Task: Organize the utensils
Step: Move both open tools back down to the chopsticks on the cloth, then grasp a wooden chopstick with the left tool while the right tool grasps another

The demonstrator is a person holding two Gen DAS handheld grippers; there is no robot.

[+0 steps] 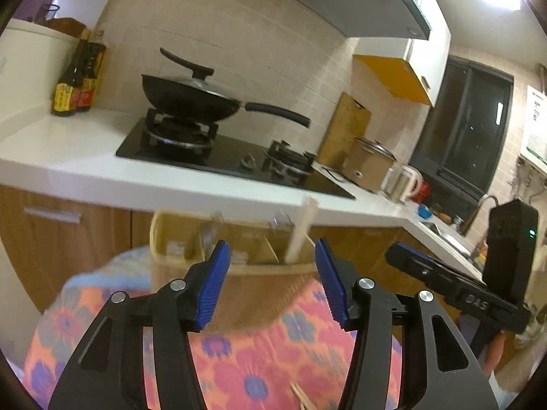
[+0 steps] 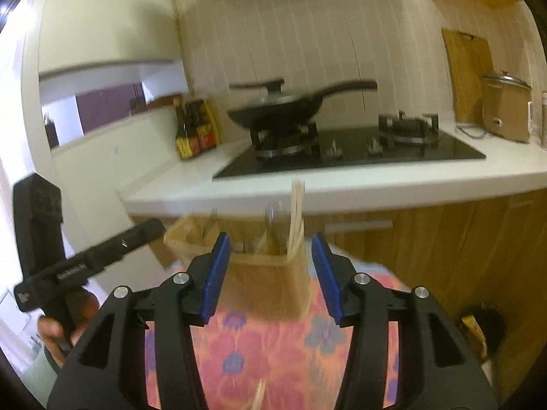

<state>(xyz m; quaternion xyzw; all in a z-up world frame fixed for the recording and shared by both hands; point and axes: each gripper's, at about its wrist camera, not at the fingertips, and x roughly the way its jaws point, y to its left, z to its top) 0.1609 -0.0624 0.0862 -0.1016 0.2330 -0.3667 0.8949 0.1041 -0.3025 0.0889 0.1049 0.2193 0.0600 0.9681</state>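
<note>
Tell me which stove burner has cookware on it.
The left burner, nearest the sauce bottles: the black wok sits on it. The right burner is bare.

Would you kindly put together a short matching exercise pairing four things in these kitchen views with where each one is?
Things:
1. black wok
2. sauce bottles
3. wooden cutting board
4. upright chopsticks

Places:
A. leaning against the tiled wall beside the rice cooker
B. standing in the woven utensil holder on the floral cloth
C. on a burner of the black stove
D. on the white counter at the far end from the sink

Pairs: 1-C, 2-D, 3-A, 4-B
</note>
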